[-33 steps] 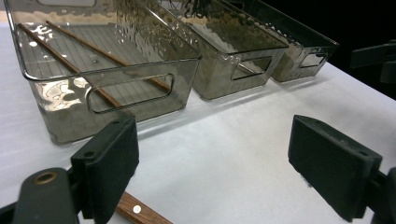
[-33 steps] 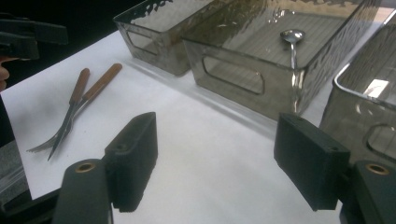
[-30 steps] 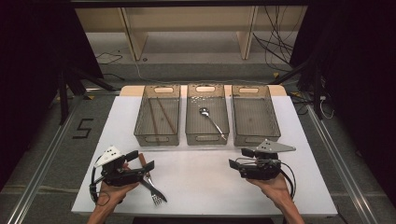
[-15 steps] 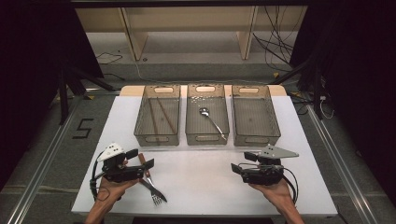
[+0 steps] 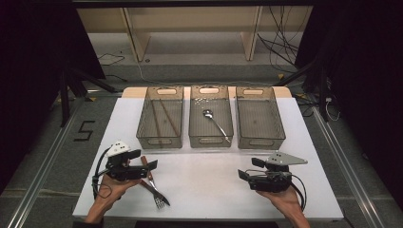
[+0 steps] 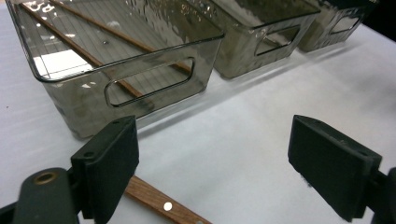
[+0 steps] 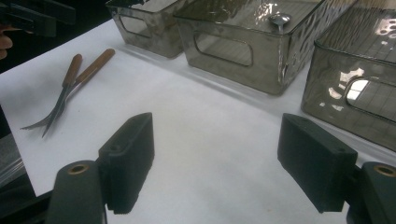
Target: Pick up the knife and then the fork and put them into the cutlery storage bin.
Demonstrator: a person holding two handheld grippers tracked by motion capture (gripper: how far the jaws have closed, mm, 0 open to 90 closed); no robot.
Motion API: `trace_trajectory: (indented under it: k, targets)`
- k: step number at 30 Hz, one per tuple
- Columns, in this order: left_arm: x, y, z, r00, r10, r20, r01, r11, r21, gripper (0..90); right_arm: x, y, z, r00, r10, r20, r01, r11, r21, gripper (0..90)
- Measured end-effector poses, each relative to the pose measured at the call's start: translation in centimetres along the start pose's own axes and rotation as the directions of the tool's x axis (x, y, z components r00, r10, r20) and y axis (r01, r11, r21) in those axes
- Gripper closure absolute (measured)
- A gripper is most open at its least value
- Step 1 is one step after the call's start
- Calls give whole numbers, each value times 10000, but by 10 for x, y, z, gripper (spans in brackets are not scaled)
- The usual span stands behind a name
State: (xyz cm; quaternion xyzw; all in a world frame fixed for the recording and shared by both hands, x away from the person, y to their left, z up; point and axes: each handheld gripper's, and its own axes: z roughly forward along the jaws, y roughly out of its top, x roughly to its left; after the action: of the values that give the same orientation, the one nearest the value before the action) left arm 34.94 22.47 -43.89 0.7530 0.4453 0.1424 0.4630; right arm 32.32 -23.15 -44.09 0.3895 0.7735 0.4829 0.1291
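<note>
While both grippers sit low at the near edge of the table (image 5: 199, 190), not much is going on yet. The left gripper (image 5: 151, 167) has slid a bit nearer to the person over the last second and now hovers right over the fork (image 5: 156, 192) and knife (image 5: 145, 167), which lie crossed on the near left of the table. Its jaws are spread wide with nothing between them, and in the left gripper view a wooden handle (image 6: 161, 205) pokes out just under one jaw. The right gripper (image 5: 243, 175) has also drifted back toward the person, well apart from the cutlery, jaws released and empty too.

Farther off, three smoky plastic bins stand in a row. The left bin (image 5: 160, 124) has what looks like chopsticks (image 5: 167, 116) in it, the middle bin (image 5: 211, 121) holds a spoon (image 5: 209, 115), and the right bin (image 5: 259, 123) looks empty.

My read: sorting job, and the small pullback puts the left gripper in line for grabbing one of those handles next. The crossed pieces could make a clean pickup fiddly.
</note>
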Motion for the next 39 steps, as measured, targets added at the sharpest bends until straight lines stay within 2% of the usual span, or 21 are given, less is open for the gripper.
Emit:
trace_trajectory:
  k: [5,8,13,15,17,18,21,22,23,24,25,27,29,31,33,34,35,36,37,38,39]
  targets:
    - [4,3,4,9995,275,-155,-265,9980,579,162,2,-1,-2,10000,-53,-2,53,10000,4,280]
    - [6,4,7,9979,573,-309,-538,9930,1049,180,2,-2,-3,10000,-45,-4,45,10000,29,280]
    - [8,4,9,9938,1007,-473,-934,9861,1374,302,3,-3,-2,10000,-69,7,69,9999,108,280]
    - [8,3,10,9883,1432,-516,-1330,9772,1653,397,4,-3,-2,10000,-87,2,87,9999,116,281]
    - [8,2,11,9868,1508,-584,-1386,9746,1757,439,4,-3,-2,10000,-99,9,98,9999,131,281]
    - [8,2,11,9865,1541,-560,-1415,9727,1839,517,4,-3,-1,9999,-104,7,104,9998,165,282]
    - [9,0,11,9837,1765,-348,-1662,9656,2002,579,4,-3,-1,9999,-112,4,112,9998,174,282]
    - [9,0,11,9826,1825,-351,-1714,9631,2074,647,4,-3,-1,9999,-100,12,100,9998,182,283]
    - [9,-1,12,9813,1882,-395,-1752,9597,2197,647,4,-3,-1,9999,-100,12,100,9998,182,283]
    - [11,-2,12,9775,2048,-513,-1862,9508,2475,697,4,-3,-1,9999,-114,19,113,9997,195,283]
    - [11,-2,12,9775,2048,-513,-1862,9508,2475,720,4,-3,-1,9999,-114,19,113,9997,195,283]
    - [12,-3,12,9767,2088,-500,-1887,9458,2642,740,5,-3,-1,9999,-126,12,125,9997,198,284]
    - [14,-4,12,9752,2140,-559,-1909,9420,2760,806,5,-3,-2,9999,-136,13,135,9997,202,285]
    - [15,-5,11,9715,2295,-592,-2020,9325,2993,850,5,-3,-2,9999,-148,8,148,9997,190,286]
    - [16,-6,11,9717,2290,-581,-2015,9315,3030,884,5,-3,-2,9999,-138,15,138,9997,193,286]
    - [17,-7,11,9729,2248,-541,-1980,9308,3072,886,5,-3,-2,9999,-128,28,127,9997,187,286]
    - [18,-9,11,9717,2296,-547,-2005,9253,3218,887,4,-3,-3,9999,-129,29,128,9998,179,286]
    - [18,-9,11,9717,2296,-547,-2005,9253,3218,887,4,-3,-3,9999,-128,27,128,9998,176,286]
    - [21,-11,13,9728,2249,-550,-1937,9206,3390,888,4,-3,-3,9999,-133,33,133,9998,172,286]
    - [22,-12,15,9745,2175,-560,-1859,9211,3421,888,4,-4,-3,9999,-136,32,135,9998,177,287]
    - [24,-13,16,9724,2248,-625,-1884,9146,3577,888,4,-4,-3,9999,-140,30,140,9997,187,287]
